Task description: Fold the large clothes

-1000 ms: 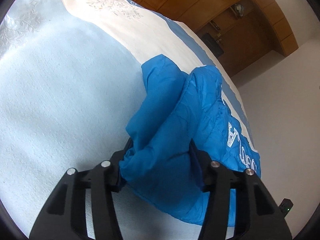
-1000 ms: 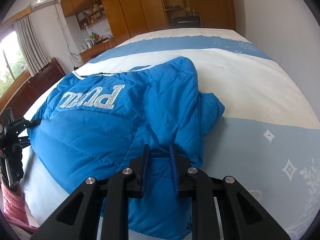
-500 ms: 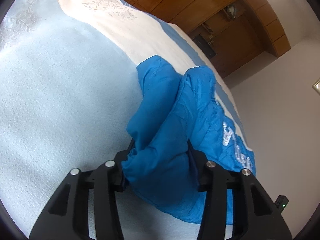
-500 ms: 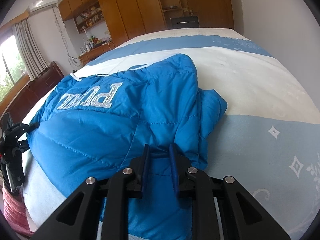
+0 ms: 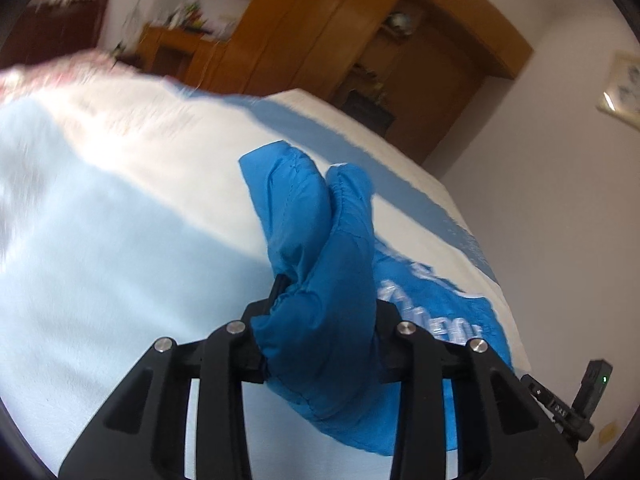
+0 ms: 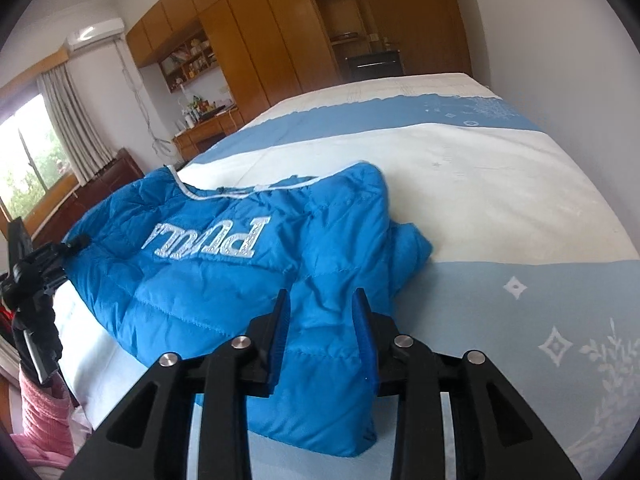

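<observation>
A blue puffer jacket (image 6: pixel 224 276) with silver lettering lies folded on the bed (image 6: pixel 500 184). My left gripper (image 5: pixel 324 320) is shut on a thick bunch of the jacket (image 5: pixel 320 264), its sleeve end, and holds it lifted above the bedspread. My right gripper (image 6: pixel 324 312) stands over the jacket's near edge with its jaws parted; the fabric lies between and beneath the fingers without being pinched. The left gripper (image 6: pixel 36 280) shows at the far left of the right wrist view, at the jacket's other end.
The bed has a white and light-blue patterned cover (image 5: pixel 100 260). Wooden wardrobes (image 6: pixel 280 40) and a desk (image 6: pixel 208 128) stand behind it. A white wall (image 5: pixel 560 200) runs along one side. Pink cloth (image 6: pixel 40 420) lies low beside the bed.
My right gripper's jaws have opened, letting go of the jacket fold. My left gripper has lifted and tilted, carrying the sleeve bunch up; its view is blurred by motion.
</observation>
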`<state>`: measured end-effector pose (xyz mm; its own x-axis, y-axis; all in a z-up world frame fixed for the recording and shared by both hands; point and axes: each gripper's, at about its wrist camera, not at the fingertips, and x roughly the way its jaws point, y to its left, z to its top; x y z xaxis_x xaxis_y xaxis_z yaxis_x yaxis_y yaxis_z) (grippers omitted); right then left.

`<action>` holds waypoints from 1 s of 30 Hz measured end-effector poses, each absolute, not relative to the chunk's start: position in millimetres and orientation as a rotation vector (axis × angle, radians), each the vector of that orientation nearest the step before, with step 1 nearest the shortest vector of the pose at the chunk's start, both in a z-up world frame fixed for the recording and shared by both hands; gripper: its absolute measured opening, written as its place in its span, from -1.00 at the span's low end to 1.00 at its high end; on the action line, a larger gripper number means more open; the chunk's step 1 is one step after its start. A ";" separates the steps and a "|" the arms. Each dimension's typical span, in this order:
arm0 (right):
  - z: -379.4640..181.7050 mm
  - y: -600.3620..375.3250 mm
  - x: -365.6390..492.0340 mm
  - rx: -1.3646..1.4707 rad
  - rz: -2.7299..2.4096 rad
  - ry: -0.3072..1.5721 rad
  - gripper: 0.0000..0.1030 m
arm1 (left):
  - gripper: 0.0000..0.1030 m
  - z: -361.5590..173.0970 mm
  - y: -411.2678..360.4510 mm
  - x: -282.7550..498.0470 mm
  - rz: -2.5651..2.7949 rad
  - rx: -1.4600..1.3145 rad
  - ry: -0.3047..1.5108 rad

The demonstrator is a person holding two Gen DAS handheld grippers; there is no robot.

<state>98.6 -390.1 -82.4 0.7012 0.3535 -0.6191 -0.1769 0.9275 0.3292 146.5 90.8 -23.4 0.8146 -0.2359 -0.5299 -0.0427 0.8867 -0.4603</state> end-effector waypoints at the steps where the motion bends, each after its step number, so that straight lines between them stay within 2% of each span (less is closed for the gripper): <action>1: -81.3 -393.2 98.0 0.257 0.291 0.733 -0.36 | -0.37 -12.2 78.8 145.7 -0.129 -0.448 0.597; 7: -75.5 -403.0 97.0 0.279 0.268 0.716 -0.36 | -0.37 29.9 6.0 146.9 -0.254 -0.300 0.534; 12: -70.7 -405.9 94.2 0.294 0.264 0.702 -0.36 | -0.38 40.3 -58.5 154.8 -0.367 -0.186 0.537; 21: -69.0 -411.1 89.8 0.305 0.249 0.698 -0.36 | -0.39 7.1 -148.0 177.7 -0.522 -0.062 0.640; 30: -80.7 -414.0 96.2 0.315 0.245 0.767 -0.36 | -0.38 -49.1 -179.8 196.9 -0.591 -0.001 0.773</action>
<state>96.2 -414.0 -80.7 0.6959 0.3286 -0.6386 -0.1021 0.9254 0.3649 196.9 -179.8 -49.1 0.5626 -0.5025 -0.6565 0.5016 0.8387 -0.2121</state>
